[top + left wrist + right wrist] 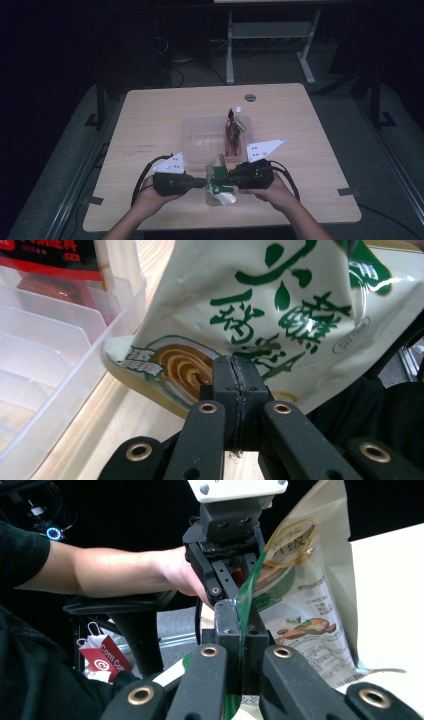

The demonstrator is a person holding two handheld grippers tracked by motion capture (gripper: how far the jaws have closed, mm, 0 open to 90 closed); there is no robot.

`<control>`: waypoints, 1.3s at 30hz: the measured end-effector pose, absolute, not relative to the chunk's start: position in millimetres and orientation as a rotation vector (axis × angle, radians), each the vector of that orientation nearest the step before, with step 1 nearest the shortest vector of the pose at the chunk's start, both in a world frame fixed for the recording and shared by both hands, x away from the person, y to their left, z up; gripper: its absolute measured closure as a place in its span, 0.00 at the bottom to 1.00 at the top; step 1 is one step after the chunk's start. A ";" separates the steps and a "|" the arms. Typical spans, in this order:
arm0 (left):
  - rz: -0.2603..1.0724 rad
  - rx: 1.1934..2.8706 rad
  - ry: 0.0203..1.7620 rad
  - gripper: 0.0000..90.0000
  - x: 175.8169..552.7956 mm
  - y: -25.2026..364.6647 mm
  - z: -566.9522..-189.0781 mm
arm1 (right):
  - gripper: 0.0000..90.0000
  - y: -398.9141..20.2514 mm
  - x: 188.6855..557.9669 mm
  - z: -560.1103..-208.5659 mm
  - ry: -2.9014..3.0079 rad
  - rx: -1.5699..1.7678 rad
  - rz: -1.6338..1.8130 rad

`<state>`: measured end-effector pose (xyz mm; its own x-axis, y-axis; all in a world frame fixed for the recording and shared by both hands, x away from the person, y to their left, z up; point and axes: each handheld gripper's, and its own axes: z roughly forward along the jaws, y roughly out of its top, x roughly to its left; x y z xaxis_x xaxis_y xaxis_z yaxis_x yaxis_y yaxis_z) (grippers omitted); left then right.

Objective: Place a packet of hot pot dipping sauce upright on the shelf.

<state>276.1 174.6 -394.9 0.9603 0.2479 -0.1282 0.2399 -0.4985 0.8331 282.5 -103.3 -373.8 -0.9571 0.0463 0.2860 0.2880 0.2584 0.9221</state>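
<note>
A cream and green printed pouch (218, 186) is held above the near edge of the table (150, 120), between the two grippers and just in front of a clear plastic bin (200, 142). It is pinched from both sides: the jaws of the left gripper (204, 183) are pressed together on its lower edge, as is seen in the left gripper view (235, 372), and the jaws of the right gripper (231, 178) are clamped on its green side seam, as is seen in the right gripper view (240, 620). The pouch (280, 310) appears sealed and is kept roughly upright, tilted a little, and clear of the tabletop as far as can be told. The work is judged to be partly done: a red packet (232, 131) is already stood on edge at the right end of the bin, while the green pouch is secured in the double grip but not yet placed, so carrying it over the bin wall and lowering it into one of the ribbed slots (45, 355) is judged to be what is left. Most of the bin is unfilled. The table is a pale wood-grain top with a round grey cable port (250, 97) near its far edge, and some small dark print is seen to the left. Beyond it the room is dim, with a grey carpeted floor (280, 65), the white legs of another desk (230, 50) and loose cables. In the right gripper view a red and white paper bag (102, 657) is seen on the floor beside a dark chair.
</note>
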 end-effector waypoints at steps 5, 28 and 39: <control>0.010 2.122 0.349 0.85 276.5 187.7 -393.2 | 1.00 -108.3 285.1 -370.8 -2.333 -0.333 -1.801; 0.019 2.232 0.466 0.39 281.9 225.6 -412.2 | 1.00 -108.9 327.6 -326.7 -2.405 -0.425 -1.932; 0.011 2.250 0.483 0.33 284.8 225.9 -417.1 | 1.00 -100.8 350.3 -319.9 -2.435 -0.477 -1.936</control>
<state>284.8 225.9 -417.1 0.9264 0.3460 -0.1486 0.3388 -0.5937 0.7299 350.3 -100.8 -319.9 -0.9541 0.2375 0.1823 0.2311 0.1970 0.9528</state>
